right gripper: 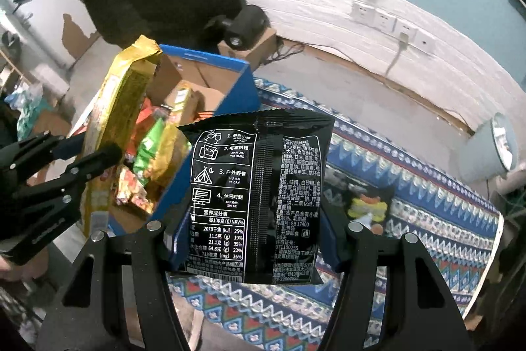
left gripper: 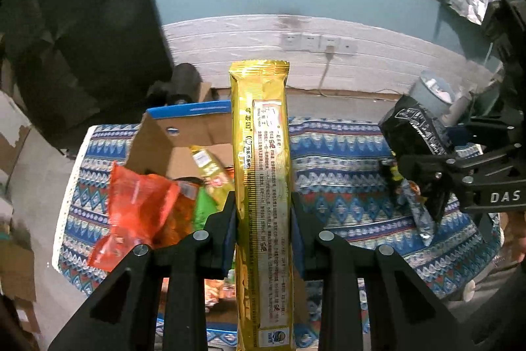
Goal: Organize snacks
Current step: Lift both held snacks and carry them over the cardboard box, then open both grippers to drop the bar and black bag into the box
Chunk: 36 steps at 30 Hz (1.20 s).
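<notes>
Both grippers are gripping snacks above the patterned cloth [right gripper: 411, 196].
Left gripper [left gripper: 263, 213] is clamping a gold packet [left gripper: 261, 186]; right gripper [right gripper: 250, 229] is squeezing a black bag [right gripper: 256, 196] beside the cardboard box [right gripper: 213, 84], white wall [right gripper: 328, 22] behind.

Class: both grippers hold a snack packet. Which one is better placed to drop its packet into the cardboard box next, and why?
Probably the left. Its gripper, shut on the gold packet, hangs over the cardboard box. The right gripper holds the black packet beside the box, above the patterned cloth.

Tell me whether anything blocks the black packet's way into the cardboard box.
Partly. The long gold packet, held in the left gripper, hangs over the box on its far side. The black packet in the right gripper has the near blue wall to clear.
</notes>
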Available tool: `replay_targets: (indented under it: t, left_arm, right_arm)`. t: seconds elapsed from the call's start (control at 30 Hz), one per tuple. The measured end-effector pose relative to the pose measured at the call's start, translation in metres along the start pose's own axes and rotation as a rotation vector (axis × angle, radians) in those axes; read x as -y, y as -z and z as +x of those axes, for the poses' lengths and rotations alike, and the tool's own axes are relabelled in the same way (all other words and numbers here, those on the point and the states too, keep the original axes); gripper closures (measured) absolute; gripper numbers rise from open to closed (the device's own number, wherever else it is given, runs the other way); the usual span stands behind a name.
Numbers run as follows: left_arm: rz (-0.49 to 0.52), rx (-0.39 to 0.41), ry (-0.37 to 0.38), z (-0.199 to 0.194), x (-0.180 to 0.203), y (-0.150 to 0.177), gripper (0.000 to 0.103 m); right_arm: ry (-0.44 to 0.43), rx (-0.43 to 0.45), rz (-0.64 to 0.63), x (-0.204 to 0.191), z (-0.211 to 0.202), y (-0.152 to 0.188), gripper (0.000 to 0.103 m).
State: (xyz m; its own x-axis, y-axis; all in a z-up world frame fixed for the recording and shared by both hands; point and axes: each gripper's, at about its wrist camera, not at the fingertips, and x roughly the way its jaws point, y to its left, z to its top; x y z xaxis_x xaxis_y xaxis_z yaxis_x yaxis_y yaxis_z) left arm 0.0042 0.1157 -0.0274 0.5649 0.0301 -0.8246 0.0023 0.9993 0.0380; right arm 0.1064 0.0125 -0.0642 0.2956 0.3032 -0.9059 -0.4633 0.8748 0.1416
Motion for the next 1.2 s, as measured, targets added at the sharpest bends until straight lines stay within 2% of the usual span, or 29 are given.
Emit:
replay_targets:
  t: [0.2,0.4,0.87,1.2]
  left_arm:
    - [-0.025,-0.003,-0.048,0.011,-0.027,0.004,0.074]
    - [-0.064,-0.027,-0.06,0.021,-0.05,0.008,0.074]
    - [-0.108,-0.062,-0.085,0.042,-0.078,0.016,0.074]
    - [-0.168,-0.079,-0.082,0.048,-0.091,0.016,0.073]
  right_arm:
    - [-0.012,-0.016,-0.032,-0.026,0.014,-0.016,0.04]
    - [-0.024,-0.036,-0.064,-0.049,0.028,-0.028,0.04]
    - [-0.071,-0.109,-0.096,-0.092,0.073,-0.052,0.04]
    - [-0.089,-0.095,-0.129,-0.107,0.087,-0.07,0.039]
